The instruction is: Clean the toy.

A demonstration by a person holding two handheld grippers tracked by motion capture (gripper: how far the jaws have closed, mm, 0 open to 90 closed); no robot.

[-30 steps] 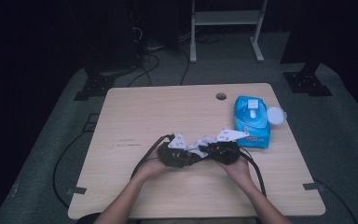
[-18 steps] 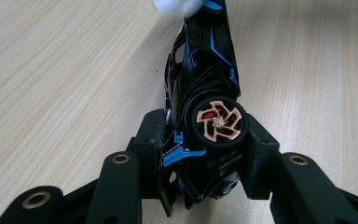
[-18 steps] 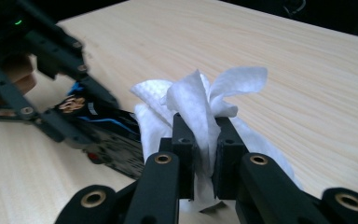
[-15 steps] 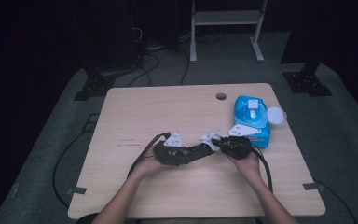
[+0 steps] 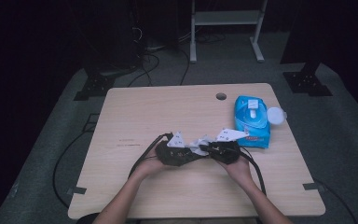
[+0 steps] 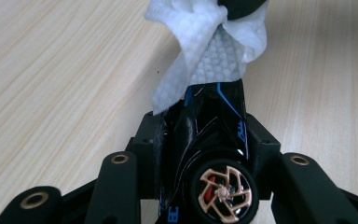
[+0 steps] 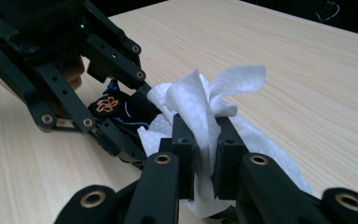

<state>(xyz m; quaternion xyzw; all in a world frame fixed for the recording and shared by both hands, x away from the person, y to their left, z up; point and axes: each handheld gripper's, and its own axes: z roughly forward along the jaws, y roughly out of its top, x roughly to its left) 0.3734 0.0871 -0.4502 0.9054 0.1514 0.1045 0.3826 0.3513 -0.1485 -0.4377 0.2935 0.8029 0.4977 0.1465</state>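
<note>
The wooden table (image 5: 135, 121) carries a blue wet-wipe pack (image 5: 251, 121) at its far right, its round white lid (image 5: 276, 115) flipped open to the right; near the middle of the table's near half the person's two hands meet; the left gripper (image 6: 200, 140) is clamped across a black toy car (image 6: 209, 154) with blue striping and a copper-coloured wheel (image 6: 222, 192), and the right gripper (image 7: 204, 154) pinches a bunched white wipe (image 7: 200, 107) against the car's far end.

The car looks rigid, light and glossy, so likely slippery; gripping its flat sides, as the left jaws do, seems soundest; the wipe is soft, limp and probably damp, best held at a gathered fold, and it would tear or slip if dragged hard.

Compared with a second ago, the hands sit at much the same spot; the right gripper has shifted slightly rightward, and both grips are unchanged.
</note>
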